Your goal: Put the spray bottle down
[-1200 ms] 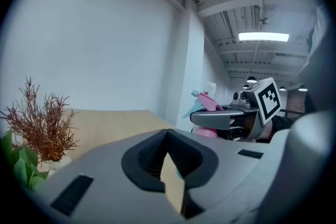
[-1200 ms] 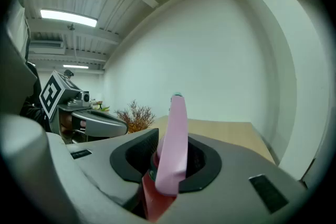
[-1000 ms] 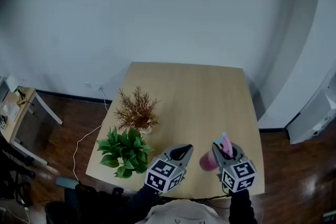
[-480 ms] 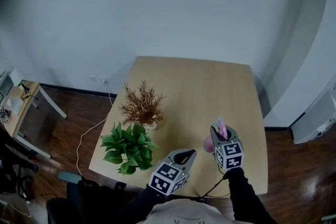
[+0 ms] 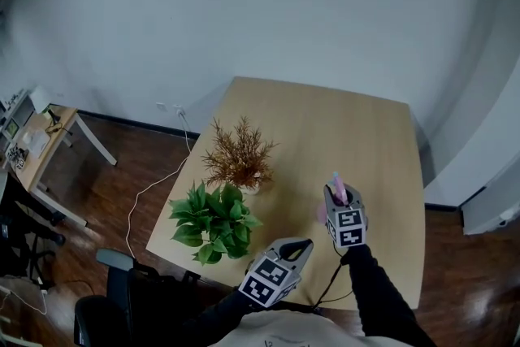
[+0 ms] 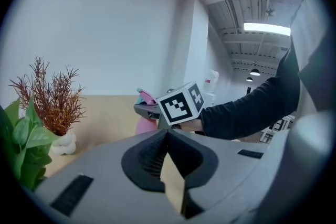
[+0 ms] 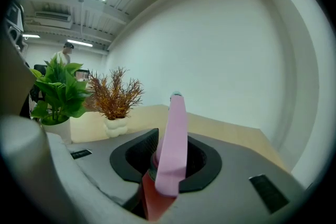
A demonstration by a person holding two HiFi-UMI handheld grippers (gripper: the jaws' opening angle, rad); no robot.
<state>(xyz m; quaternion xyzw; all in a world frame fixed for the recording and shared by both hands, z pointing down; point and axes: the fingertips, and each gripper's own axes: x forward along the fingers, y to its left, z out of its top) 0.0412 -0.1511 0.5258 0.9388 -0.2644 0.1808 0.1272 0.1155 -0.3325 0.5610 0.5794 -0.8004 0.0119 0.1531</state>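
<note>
My right gripper [image 5: 335, 193] is shut on a pink spray bottle [image 5: 322, 213] over the near right part of the wooden table [image 5: 357, 134]. In the right gripper view the bottle's pink trigger head [image 7: 173, 149] stands up between the jaws, with the red-pink body below it. The left gripper view shows the bottle [image 6: 144, 124] close above the tabletop, under the right gripper's marker cube [image 6: 181, 105]. Whether it touches the table is hidden. My left gripper [image 5: 305, 241] hangs at the table's front edge, its jaw tips [image 6: 168, 131] meeting with nothing between them.
A green leafy plant [image 5: 213, 219] stands at the near left corner of the table. A dried brown plant in a white pot [image 5: 240, 158] is just behind it. A white cable [image 5: 150, 191] runs over the floor at the left, near a small side desk [image 5: 41, 146].
The right gripper has carried the spray bottle forward over the table and lower. The left gripper has sunk a little toward the front edge. The head view has shifted.
</note>
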